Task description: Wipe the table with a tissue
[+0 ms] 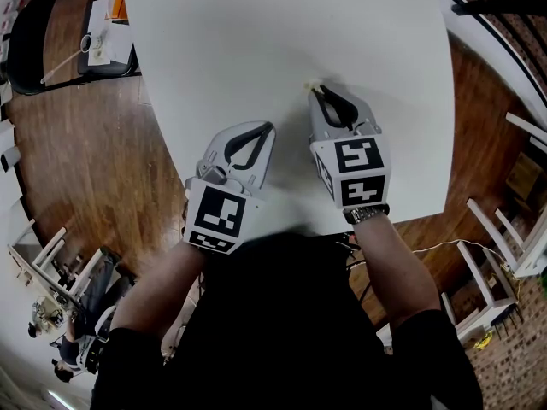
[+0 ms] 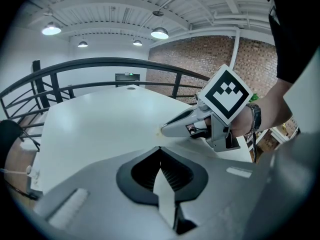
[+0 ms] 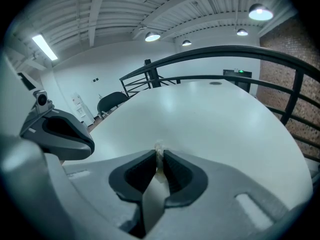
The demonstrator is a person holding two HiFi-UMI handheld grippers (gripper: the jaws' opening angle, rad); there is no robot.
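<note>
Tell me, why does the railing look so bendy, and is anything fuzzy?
Left gripper view: the wide lens bows the railing into an arc, and the ceiling lamps glare. Right gripper view: same bend, a soft sheen on the table, and the tissue pinched in the right tongs looks fuzzy up close. Head view: the floor curves at the edges.

Small crumpled off-white tissue [image 3: 158, 149], pinched between the closed jaws of the right gripper [image 1: 320, 92], only a tuft showing past the tips. Close over the plain white table [image 1: 282, 32], near the centre of the head view.
</note>
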